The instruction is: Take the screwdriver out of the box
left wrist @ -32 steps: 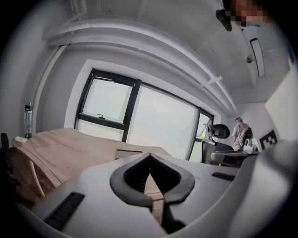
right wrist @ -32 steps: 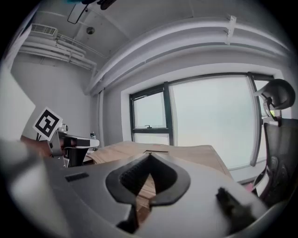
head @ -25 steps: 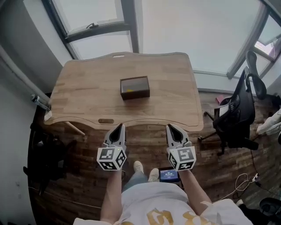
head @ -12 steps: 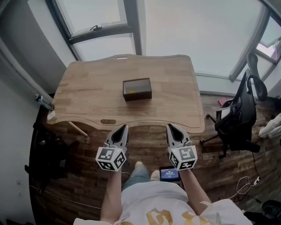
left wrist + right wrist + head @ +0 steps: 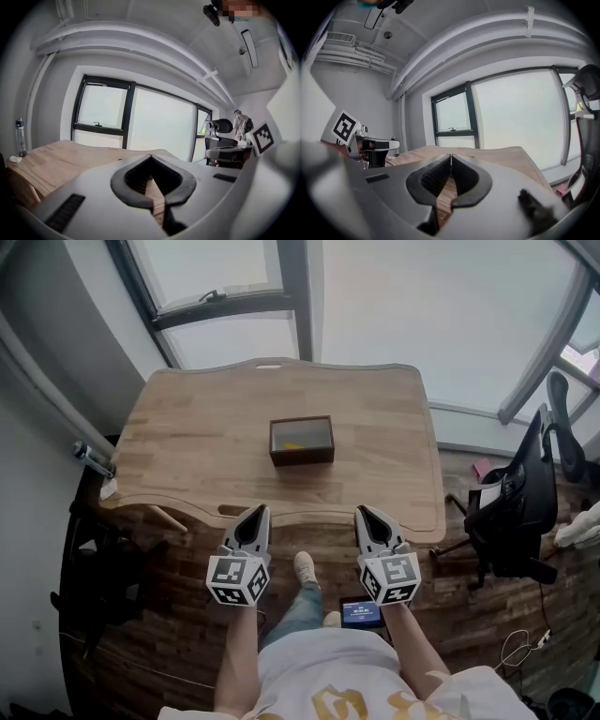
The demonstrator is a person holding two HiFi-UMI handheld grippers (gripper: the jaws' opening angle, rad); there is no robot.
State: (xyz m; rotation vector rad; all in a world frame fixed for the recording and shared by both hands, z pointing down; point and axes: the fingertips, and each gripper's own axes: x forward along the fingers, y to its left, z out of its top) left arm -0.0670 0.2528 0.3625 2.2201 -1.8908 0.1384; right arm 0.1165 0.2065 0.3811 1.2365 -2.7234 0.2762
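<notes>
Head view: table (image 5: 187,446) ahead of the person, box (image 5: 303,456) near its middle, top open, dark walls. A small yellow patch lies on the box floor, towards the near-left part; I take it for the screwdriver (image 5: 293,445). Only that patch shows, no shaft or tip.

Left gripper (image 5: 259,512): jaws together, tips touching, nothing between them. Its own view confirms this; only table wood shows through the gap behind the pads. Right gripper (image 5: 361,512): same state, jaws closed on nothing, tips met. Both are held side by side off the near edge of the table, over the floor, pointing forward at the table and roughly level.

Key relation: the box lies straight ahead and between the two grippers, well apart from both, with a stretch of bare table in between. It sits a shade nearer the left gripper's line than the right's, but the difference is slight; either could take it. The box's long side runs left to right across the person. The yellow patch seems to lie along that side, so the tool's long axis is probably crosswise to the reach; not certain from this height.

Judgement: approach stage, nothing touched yet. The chosen gripper must open, come in over the rim from above, and close across the handle. The walls leave little room for a level entry. Chair (image 5: 516,502) stands off to the right, clear of the path.
</notes>
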